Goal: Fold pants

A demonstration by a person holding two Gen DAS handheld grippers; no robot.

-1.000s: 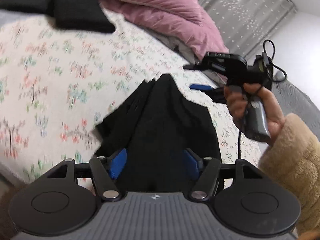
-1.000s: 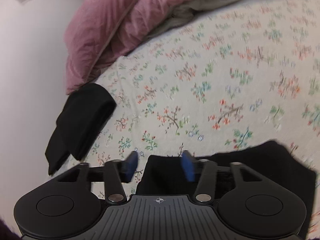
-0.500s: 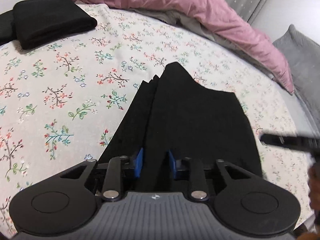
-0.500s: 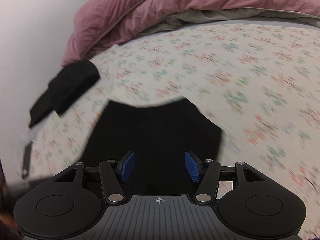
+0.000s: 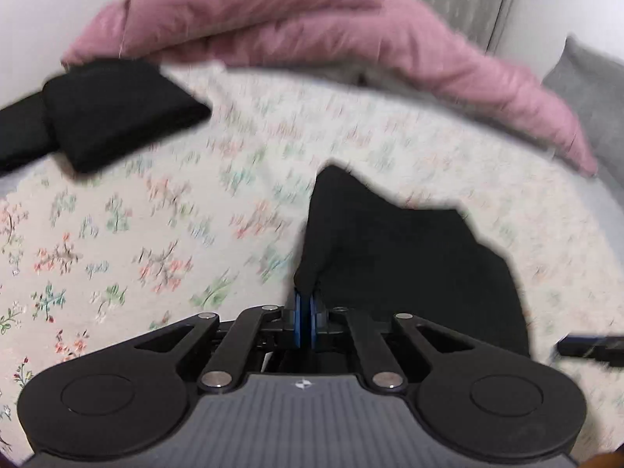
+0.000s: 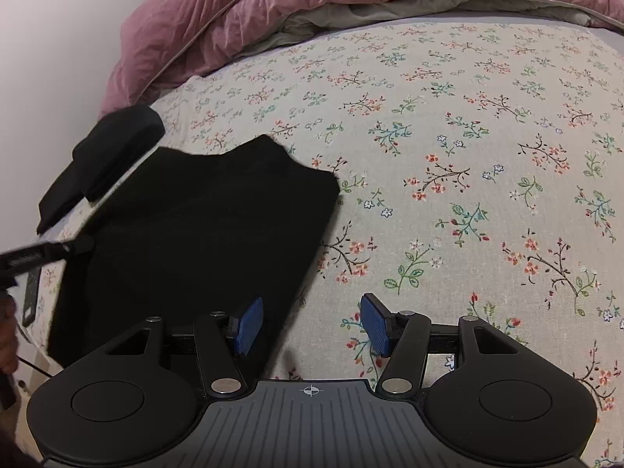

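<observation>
My left claw (image 5: 306,304) has just been closing and now pinches the near left edge of the black pants (image 5: 397,257), fabric bunched between its blue pads; the pants lie folded on the floral bedsheet (image 6: 448,163); my right claw (image 6: 308,325) stands open over the sheet, its left pad above the pants' right edge; a second folded black garment (image 5: 117,113) lies at 10 o'clock, the pink duvet (image 5: 312,27) at 12.

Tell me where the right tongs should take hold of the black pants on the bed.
Probably the near right corner of the black pants, coming in low from the right, over the floral sheet. That edge lies flat and exposed beside the open right tongs.
</observation>
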